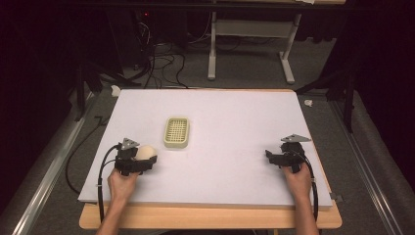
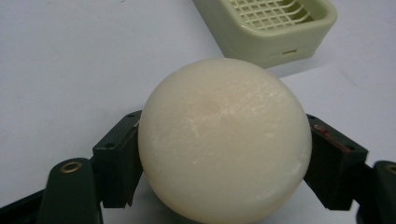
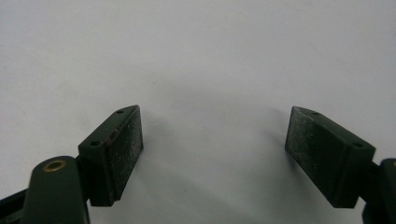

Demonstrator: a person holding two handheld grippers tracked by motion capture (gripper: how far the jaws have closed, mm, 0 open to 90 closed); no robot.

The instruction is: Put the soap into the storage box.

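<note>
a: the high view is lit only in the middle. the white table top (image 1: 235, 142) glows pale while the floor and room around it fall into near black.

b: and close up?

a: even, soft light from above. the cream ball (image 2: 224, 140) is sharp, with a dull sheen and no hard glare; the soap dish (image 2: 275, 28) behind it is slightly soft.

b: shadows?

a: faint grey ones under the right gripper (image 3: 212, 144), whose near parts blur at the bottom edge.
</note>
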